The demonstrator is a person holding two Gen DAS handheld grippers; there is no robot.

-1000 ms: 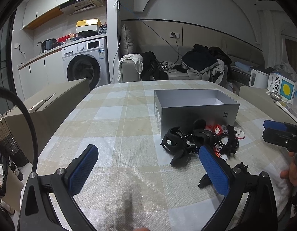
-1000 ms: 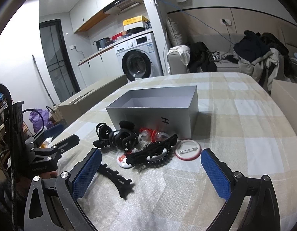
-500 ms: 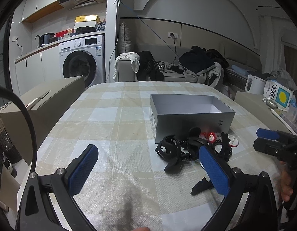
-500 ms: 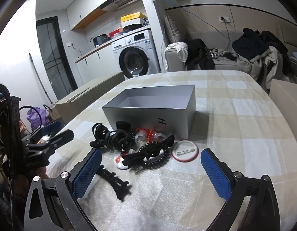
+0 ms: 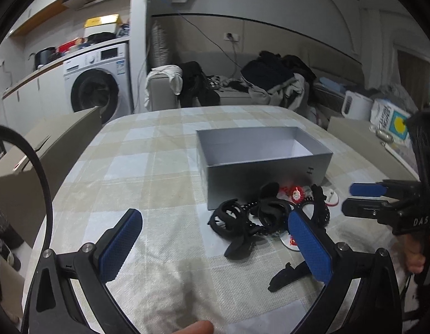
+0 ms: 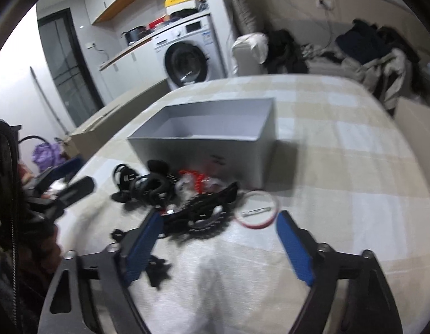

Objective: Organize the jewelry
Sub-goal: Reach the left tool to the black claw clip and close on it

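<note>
An open grey box stands on the checked tablecloth; it also shows in the right wrist view. In front of it lies a pile of black hair claws, a toothed black clip, red-and-white pieces and a round red-rimmed badge. A separate black clip lies nearer me. My left gripper is open and empty, just short of the pile. My right gripper is open and empty, low over the toothed clip; it also shows in the left wrist view.
A cardboard box stands beside the table's left edge. A washing machine and a sofa heaped with clothes are behind the table. A white kettle and a printed carton stand at the right.
Both grippers have risen and tilted down, so the box interior shows more. My right gripper has moved forward and left toward the toothed clip, with its jaws narrower than before.
</note>
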